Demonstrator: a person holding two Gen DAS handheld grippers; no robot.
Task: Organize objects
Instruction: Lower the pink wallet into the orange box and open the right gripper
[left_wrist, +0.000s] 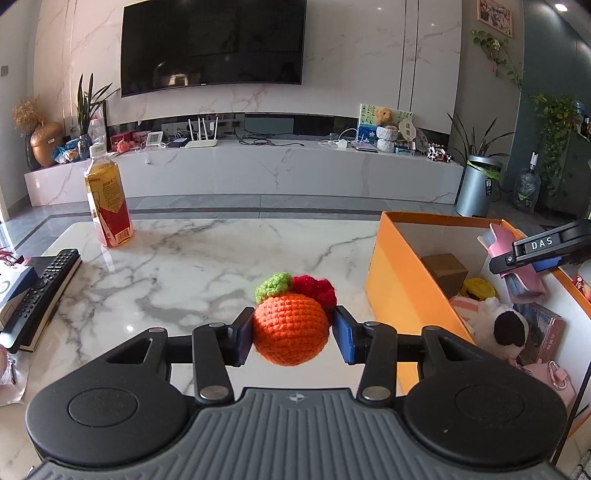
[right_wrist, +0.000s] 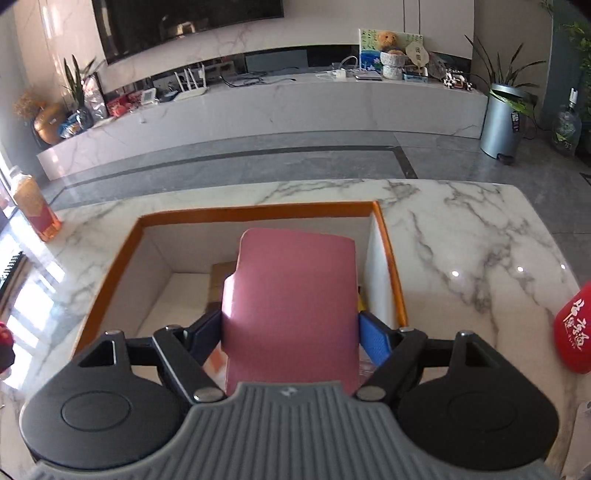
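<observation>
My left gripper (left_wrist: 291, 334) is shut on a crocheted orange fruit (left_wrist: 291, 328) with a green and red top, held above the marble table (left_wrist: 184, 266), left of the orange box (left_wrist: 399, 280). My right gripper (right_wrist: 290, 332) is shut on a pink flat pouch (right_wrist: 291, 306) and holds it over the open orange box (right_wrist: 258, 212). The right gripper (left_wrist: 546, 251) with the pink pouch (left_wrist: 496, 242) also shows in the left wrist view, above the box. The box holds a brown cube (left_wrist: 445, 271), a yellow toy (left_wrist: 478, 288) and a plush toy (left_wrist: 506, 328).
A tea bottle (left_wrist: 109, 206) stands at the table's far left. A remote control (left_wrist: 40, 295) lies on a book at the left edge. A red object (right_wrist: 574, 328) lies at the table's right edge. A TV console and a metal bin (left_wrist: 476, 184) stand beyond the table.
</observation>
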